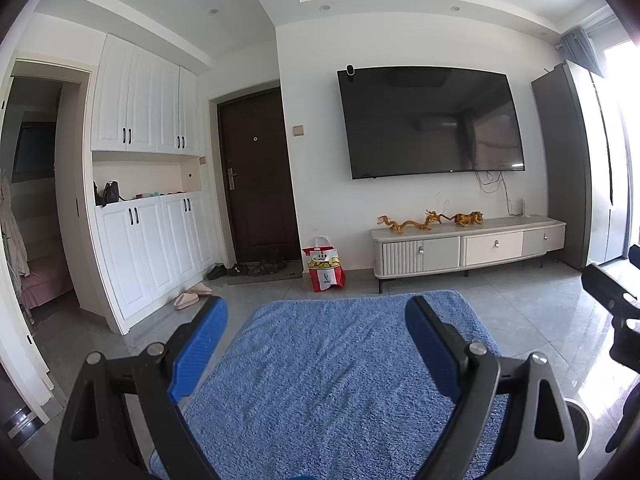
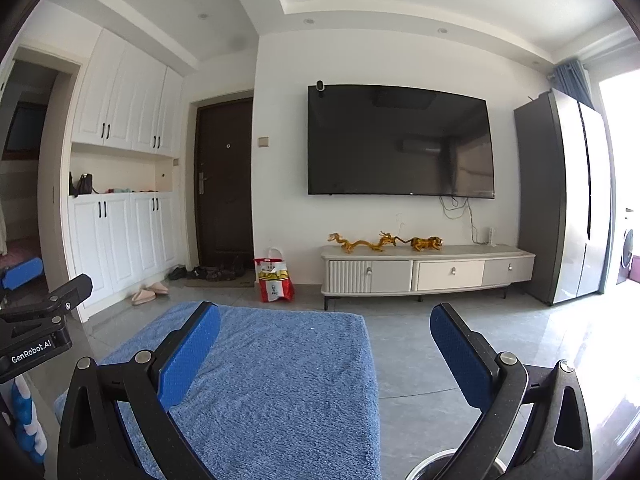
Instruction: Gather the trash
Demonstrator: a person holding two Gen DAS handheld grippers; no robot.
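Blue rug [image 1: 340, 368] underfoot, far edge short of the TV cabinet [image 1: 468, 246], grey tile floor [image 2: 432, 344] bare between and on the right. Left gripper [image 1: 316, 340] and right gripper [image 2: 325, 344] both hovering above the rug, jaws spread wide, gripping nothing, touching nothing. Red KFC bag [image 1: 325, 266] on floor by the wall, between dark door [image 1: 258, 176] and cabinet, well apart from both grippers.

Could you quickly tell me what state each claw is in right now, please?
Left claw: open, holding nothing, above the blue rug.
Right claw: open, holding nothing.
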